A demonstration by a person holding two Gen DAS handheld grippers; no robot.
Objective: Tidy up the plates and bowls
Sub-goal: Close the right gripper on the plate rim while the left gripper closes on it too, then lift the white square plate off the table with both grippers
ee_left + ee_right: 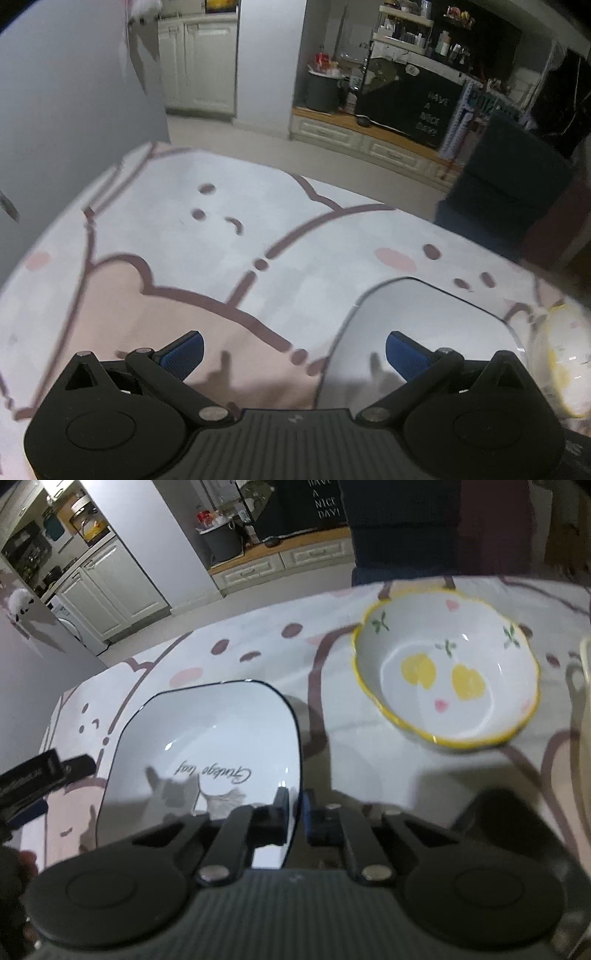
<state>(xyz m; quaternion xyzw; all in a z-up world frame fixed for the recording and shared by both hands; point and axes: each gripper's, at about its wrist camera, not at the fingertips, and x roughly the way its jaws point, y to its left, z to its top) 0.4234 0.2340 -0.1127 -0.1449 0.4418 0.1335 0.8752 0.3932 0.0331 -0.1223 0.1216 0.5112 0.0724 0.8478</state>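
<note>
Left wrist: left gripper [294,349] poised with jaws spread wide, nothing between them, above the near-left edge of a square white plate [424,314] on the cartoon-print tablecloth [184,240]; blurred at far right, what looks like the yellow-rimmed bowl [557,354].

Right wrist: right gripper [296,812] clamped tight on the plate's [207,731] near-right rim, one finger inside, one outside. Bowl [447,675], painted with yellow hearts, set apart on the cloth [351,738] beyond to the right. Left gripper's [79,764] tip just beside the plate's left edge.
</note>
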